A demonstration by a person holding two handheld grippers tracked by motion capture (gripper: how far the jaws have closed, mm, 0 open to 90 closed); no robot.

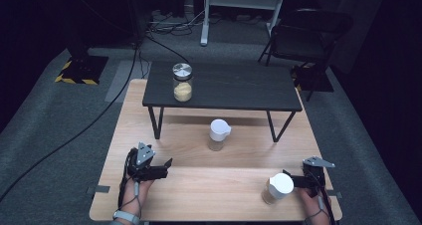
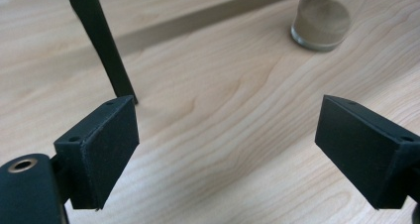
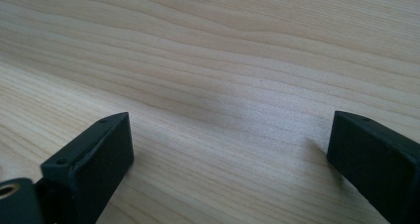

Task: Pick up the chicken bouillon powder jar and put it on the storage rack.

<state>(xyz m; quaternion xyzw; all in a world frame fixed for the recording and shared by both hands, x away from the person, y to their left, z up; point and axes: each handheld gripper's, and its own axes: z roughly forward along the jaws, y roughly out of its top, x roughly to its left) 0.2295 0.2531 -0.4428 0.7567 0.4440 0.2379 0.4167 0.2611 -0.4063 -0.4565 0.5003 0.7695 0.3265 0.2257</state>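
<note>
Apart on both sides, jaws clamped on nothing: left gripper point(image 1: 166, 163) low over the wooden surface point(image 1: 199, 195), right gripper point(image 1: 293, 181) just beside the white-lidded jar point(image 1: 276, 189), near its lid. Out from there: a second white-lidded jar point(image 1: 218, 134) toward the middle of the surface, seen ahead of the left jaws as a glass base point(image 2: 321, 28) with pale powder. Farther off, a steel-lidded jar point(image 1: 182, 81) on the black shelf point(image 1: 234, 88), its leg point(image 2: 101, 40) close by. Likely glass: stiff, smooth, slippery, breakable, moderately heavy when part full. Best taken around the body below the lid, squarely, with firm but gentle pressure.
</note>
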